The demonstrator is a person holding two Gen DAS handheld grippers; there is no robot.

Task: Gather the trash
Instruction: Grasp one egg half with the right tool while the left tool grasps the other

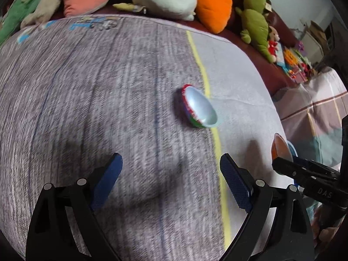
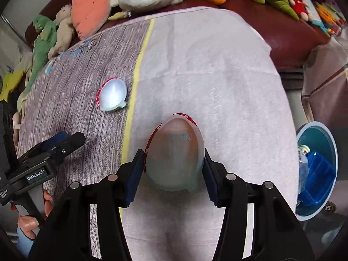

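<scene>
Now the right gripper (image 2: 174, 165) is seen closed on an egg-shaped plastic cup (image 2: 175, 152), its blue pads (image 2: 133, 182) pressed against both sides of the cup; the cup is held above the pale part of the cloth-covered table (image 2: 217, 76), just right of the yellow stripe (image 2: 136, 76); its print is blurred and cannot be read. Meanwhile the left gripper (image 1: 171, 174) is held wide open, nothing being caught between its fingers (image 1: 236, 184); grey striped cloth alone is seen in the gap. A second cup (image 1: 199, 106), red-rimmed and silvery inside, is found lying tilted on the grey side of the table, just beside the yellow stripe and well ahead of the left gripper; it is touched by neither tool. Off the table's right edge a teal bin (image 2: 322, 134) is seen, with a blue tray (image 2: 317, 178) and a clear bottle (image 2: 303, 163) already inside. Along the far edge plush toys are lined up, an orange carrot (image 1: 214, 6) and a green dinosaur (image 1: 256, 24) among them; a hand (image 2: 28, 224) is glimpsed on the left gripper's handle.
</scene>
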